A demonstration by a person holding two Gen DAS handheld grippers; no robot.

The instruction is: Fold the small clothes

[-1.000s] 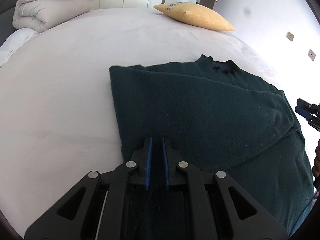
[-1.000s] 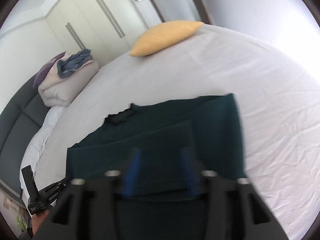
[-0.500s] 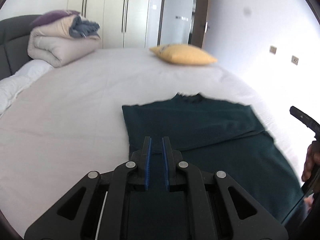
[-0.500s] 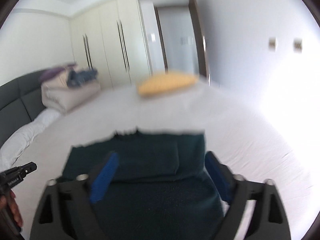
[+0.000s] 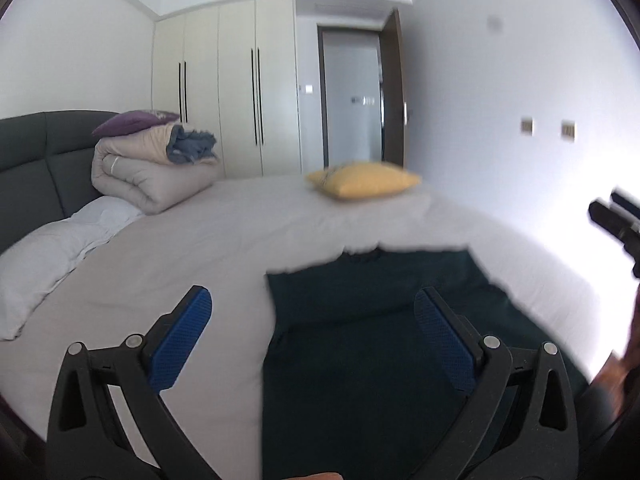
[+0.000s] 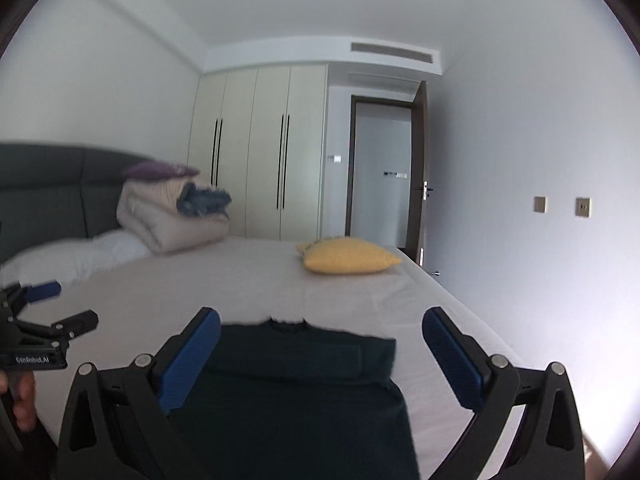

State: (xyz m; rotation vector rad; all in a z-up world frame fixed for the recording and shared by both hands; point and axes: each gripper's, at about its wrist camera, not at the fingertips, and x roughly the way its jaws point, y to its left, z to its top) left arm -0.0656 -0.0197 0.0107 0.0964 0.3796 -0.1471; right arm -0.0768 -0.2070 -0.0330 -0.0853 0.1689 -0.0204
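A dark green sweater lies flat on the white bed sheet, collar at the far end and sleeves folded in. My left gripper hangs above the sweater's near left edge. Its jaws are opening wide and nothing is between the blue pads. My right gripper hovers over the near part of the sweater, its jaws also opening wide and empty. Each gripper shows at the edge of the other's view: the right gripper and the left gripper.
A yellow pillow lies at the far side of the bed. A rolled duvet with a purple cushion is stacked by the grey headboard, with a white pillow beside it. Wardrobe doors and a doorway stand behind.
Both grippers have lifted and drawn back from the sweater, and the views now tip up toward the room. The left jaws went from shut to wide open. The right jaws spread wider.
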